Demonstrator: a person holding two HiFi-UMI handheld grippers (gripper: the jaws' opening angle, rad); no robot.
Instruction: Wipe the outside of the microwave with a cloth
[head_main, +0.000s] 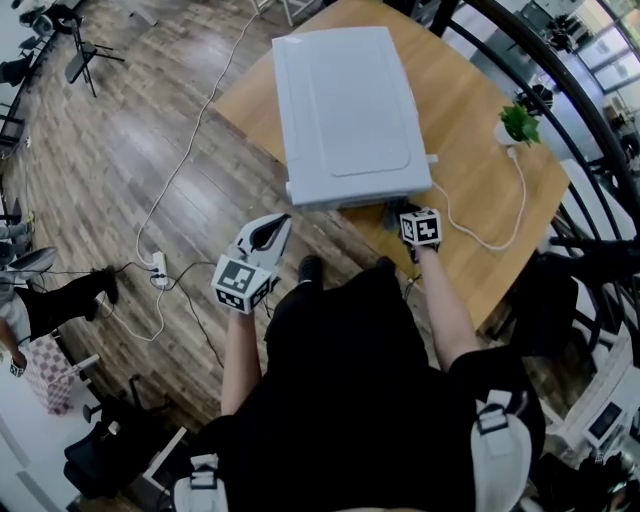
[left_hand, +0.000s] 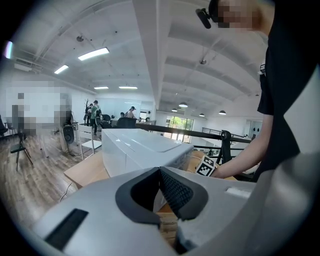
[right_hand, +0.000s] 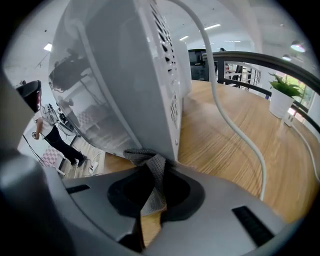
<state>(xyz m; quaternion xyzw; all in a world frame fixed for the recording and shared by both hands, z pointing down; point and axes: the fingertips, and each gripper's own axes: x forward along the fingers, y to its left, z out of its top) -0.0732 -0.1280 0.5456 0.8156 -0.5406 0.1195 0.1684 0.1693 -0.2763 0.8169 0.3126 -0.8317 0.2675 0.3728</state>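
Nearest the person, the left gripper (head_main: 272, 232) is hovering just off the microwave's (head_main: 345, 110) near left corner, its jaws clenched together on nothing. The right gripper (head_main: 398, 214) is grasping a grey cloth (right_hand: 151, 172) and pressing it low against the microwave's near right corner, just above the wooden table (head_main: 470, 120). The microwave is sitting along the table's near edge. Right of the microwave, bare tabletop is lying open, with a white cable (head_main: 480, 238) looping across it toward a potted plant (head_main: 518, 124). Beyond the plant, a black railing (head_main: 570, 100) is bounding that side. Left of the microwave, wooden floor (head_main: 110, 160) is stretching away.
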